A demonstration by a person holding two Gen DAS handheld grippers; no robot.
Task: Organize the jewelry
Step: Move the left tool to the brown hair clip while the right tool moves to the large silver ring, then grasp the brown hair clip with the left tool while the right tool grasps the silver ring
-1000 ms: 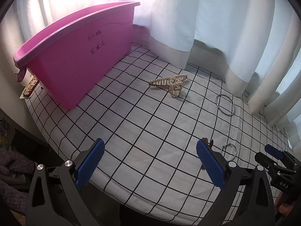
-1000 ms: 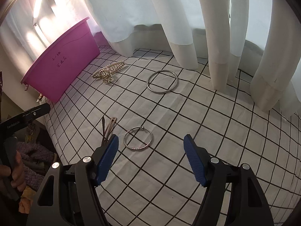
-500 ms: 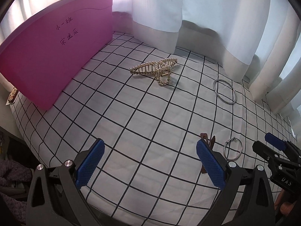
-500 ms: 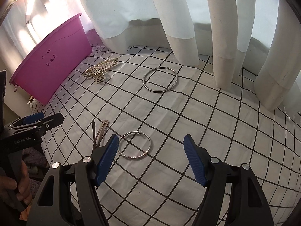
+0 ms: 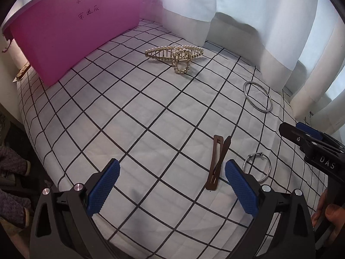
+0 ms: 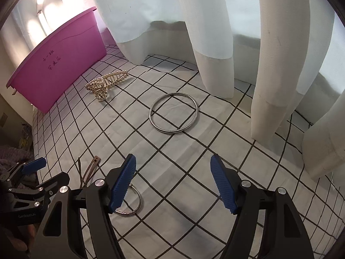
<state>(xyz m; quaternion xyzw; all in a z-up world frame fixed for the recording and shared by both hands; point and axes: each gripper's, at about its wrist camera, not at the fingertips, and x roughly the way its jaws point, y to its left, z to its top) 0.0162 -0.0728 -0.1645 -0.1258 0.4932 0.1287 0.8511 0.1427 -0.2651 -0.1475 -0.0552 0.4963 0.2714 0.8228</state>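
Both tongs hang empty with jaws wide apart over the checked bench cloth (image 5: 133,112). The left tongs (image 5: 171,188) sit low in the frame, the brown hair clip (image 5: 216,163) lying just inside their right pad. The small ring (image 5: 256,169) lies right of that pad; the right tongs (image 6: 172,182) hover beside it. The likely step is taking the clip: centre it between the pads, close across its narrow width, then carry it to the pink bin (image 5: 71,28) at upper left.

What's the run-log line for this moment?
left claw open, empty | right claw open, empty | hair clip, bangle on cloth | bin untouched
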